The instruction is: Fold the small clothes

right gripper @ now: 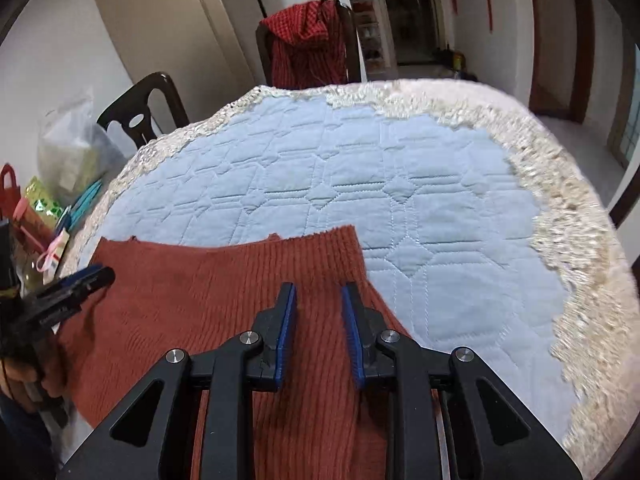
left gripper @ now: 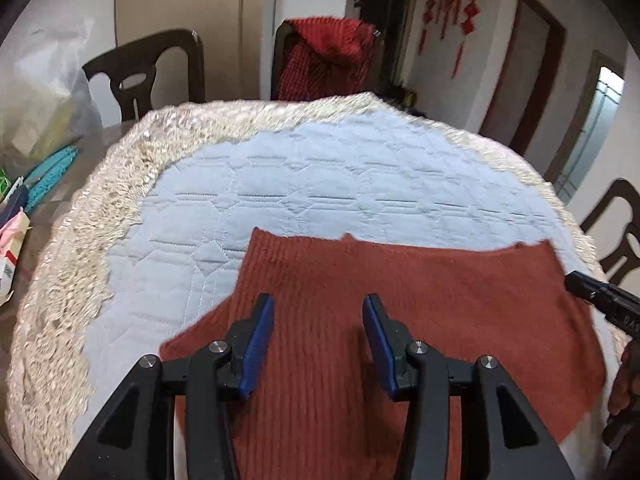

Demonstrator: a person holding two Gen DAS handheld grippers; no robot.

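A rust-red ribbed knit garment point(left gripper: 400, 312) lies flat on the near part of a light blue quilted cover point(left gripper: 320, 176). It also shows in the right wrist view point(right gripper: 200, 300). My left gripper point(left gripper: 319, 308) is open and empty, held just above the garment's left half. My right gripper point(right gripper: 319, 296) is open and empty above the garment's right edge. The right gripper's tip point(left gripper: 592, 284) shows at the right edge of the left wrist view. The left gripper point(right gripper: 76, 284) shows at the left edge of the right wrist view.
The round table has a cream lace fringe point(left gripper: 72, 280) around the blue cover. Dark chairs point(left gripper: 140, 76) stand behind it, one draped with a red checked cloth point(left gripper: 328, 60). Plastic bags, teal hangers point(left gripper: 48, 176) and small packages crowd the table's left side.
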